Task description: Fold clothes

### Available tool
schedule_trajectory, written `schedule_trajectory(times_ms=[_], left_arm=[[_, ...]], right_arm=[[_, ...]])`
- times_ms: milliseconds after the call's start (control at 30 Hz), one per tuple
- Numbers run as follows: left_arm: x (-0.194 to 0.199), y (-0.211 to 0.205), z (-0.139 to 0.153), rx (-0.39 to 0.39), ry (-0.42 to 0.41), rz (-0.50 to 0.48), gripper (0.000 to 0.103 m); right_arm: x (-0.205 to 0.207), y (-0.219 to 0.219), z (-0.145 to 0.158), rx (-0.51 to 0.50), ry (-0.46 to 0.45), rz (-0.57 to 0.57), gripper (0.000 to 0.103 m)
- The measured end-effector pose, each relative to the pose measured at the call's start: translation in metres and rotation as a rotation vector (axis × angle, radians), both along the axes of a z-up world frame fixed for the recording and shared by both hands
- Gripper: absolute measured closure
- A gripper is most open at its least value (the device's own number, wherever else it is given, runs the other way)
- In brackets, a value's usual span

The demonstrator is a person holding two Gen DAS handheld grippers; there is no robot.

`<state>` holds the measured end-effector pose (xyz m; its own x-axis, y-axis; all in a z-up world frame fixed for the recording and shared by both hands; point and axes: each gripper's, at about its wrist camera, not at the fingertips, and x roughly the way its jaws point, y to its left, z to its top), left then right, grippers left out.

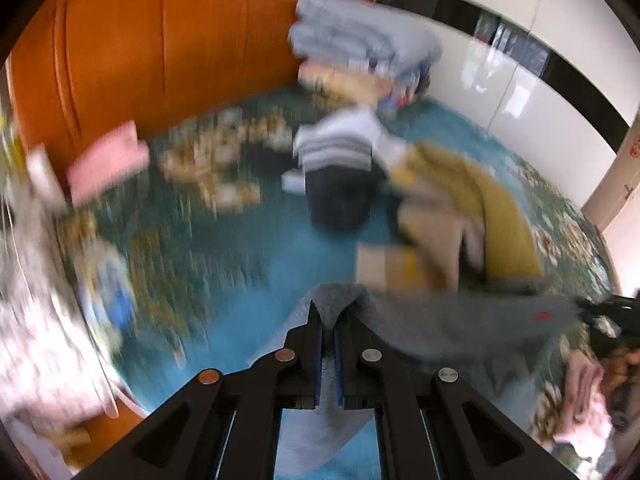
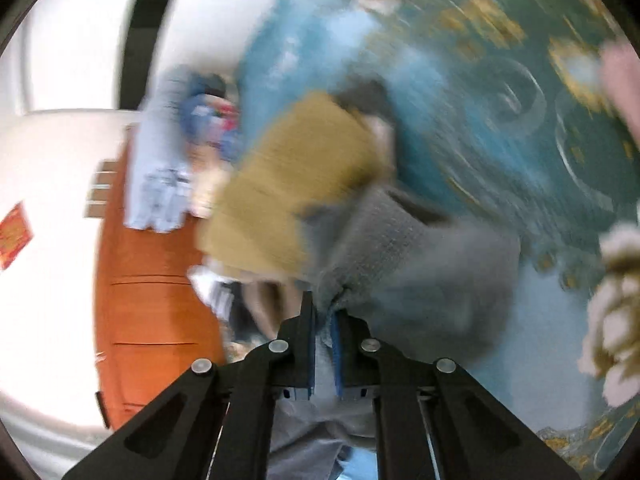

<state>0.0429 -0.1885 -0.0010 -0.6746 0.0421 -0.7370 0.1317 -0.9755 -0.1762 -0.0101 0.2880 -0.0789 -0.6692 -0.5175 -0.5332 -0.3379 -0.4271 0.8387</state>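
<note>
1. Two grippers shared one grey garment (image 1: 460, 320), which hung over a teal patterned bed (image 1: 256, 264); no worktop was in view.
2. Beyond the garment lay a loose heap of other clothes: a mustard piece (image 1: 504, 216), a dark piece with a striped one on it (image 1: 340, 148), and a pale blue stack (image 1: 360, 36) against the orange headboard (image 1: 160, 40). Blur hid finer detail.
3. In the left wrist view the garment ran from the left gripper (image 1: 329, 316) sideways toward the right edge of the picture, so its long axis seemed to lie across between the two hands, with the slack sagging toward the bed.
4. In the right wrist view the same grey cloth (image 2: 420, 252) bunched straight ahead of the right gripper (image 2: 325, 308) and spread off to the picture's right, in front of the mustard piece (image 2: 288, 184).
5. Neither hand looked nearer the bulk; each held an edge, so the coming fold probably depended on keeping that span taut.
6. Left fingers (image 1: 314, 332) were nearly closed, pinching a grey edge between the blue pads.
7. Right fingers (image 2: 307, 320) were likewise almost together, clamped on grey cloth that passed down between them.
</note>
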Motion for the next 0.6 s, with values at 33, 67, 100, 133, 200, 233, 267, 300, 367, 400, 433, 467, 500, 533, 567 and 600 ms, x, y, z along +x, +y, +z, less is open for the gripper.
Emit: schedule_trajectory(times_ms=[33, 67, 100, 133, 200, 233, 267, 300, 367, 400, 433, 467, 500, 533, 567, 600], left_arm=[[-0.003, 0.001, 0.021, -0.012, 0.068, -0.006, 0.098], [-0.006, 0.001, 0.042, -0.024, 0.136, -0.011, 0.098], [-0.001, 0.003, 0.059, -0.031, 0.201, -0.025, 0.098], [0.004, 0.004, 0.076, -0.038, 0.267, -0.039, 0.098], [0.014, 0.007, 0.111, -0.052, 0.399, -0.068, 0.098], [0.018, 0.007, 0.112, -0.041, 0.413, -0.078, 0.098], [0.024, 0.008, 0.106, -0.023, 0.412, -0.093, 0.097], [0.029, 0.009, 0.091, -0.012, 0.387, -0.104, 0.096], [0.032, 0.012, 0.038, -0.016, 0.244, -0.108, 0.095], [0.032, 0.014, 0.006, -0.021, 0.147, -0.107, 0.095], [0.032, 0.016, -0.026, -0.013, 0.043, -0.107, 0.096], [0.035, 0.017, -0.064, 0.005, -0.063, -0.108, 0.096], [0.039, 0.02, -0.097, 0.011, -0.154, -0.118, 0.096], [0.043, 0.022, -0.12, 0.003, -0.224, -0.123, 0.096], [0.046, 0.025, -0.139, -0.005, -0.287, -0.127, 0.097], [0.049, 0.025, -0.148, 0.004, -0.318, -0.131, 0.098]], right_arm=[[-0.001, 0.005, 0.018, 0.007, 0.051, -0.001, 0.096], [0.001, 0.01, 0.04, 0.022, 0.112, -0.002, 0.097], [0.004, 0.016, 0.063, 0.039, 0.175, -0.002, 0.097], [0.012, 0.022, 0.089, 0.064, 0.244, 0.003, 0.097], [0.036, 0.031, 0.124, 0.116, 0.346, 0.018, 0.097], [0.049, 0.034, 0.139, 0.143, 0.391, 0.025, 0.097], [0.063, 0.037, 0.145, 0.179, 0.405, 0.033, 0.097], [0.077, 0.04, 0.148, 0.214, 0.407, 0.043, 0.097], [0.103, 0.039, 0.121, 0.285, 0.293, 0.09, 0.097], [0.115, 0.039, 0.108, 0.321, 0.236, 0.113, 0.097], [0.128, 0.039, 0.093, 0.349, 0.172, 0.133, 0.097], [0.139, 0.042, 0.067, 0.343, 0.074, 0.138, 0.097], [0.151, 0.045, 0.039, 0.331, -0.024, 0.137, 0.097], [0.167, 0.051, 0.01, 0.289, -0.114, 0.11, 0.097], [0.177, 0.055, -0.01, 0.251, -0.167, 0.083, 0.097], [0.188, 0.058, -0.03, 0.208, -0.22, 0.054, 0.097]])
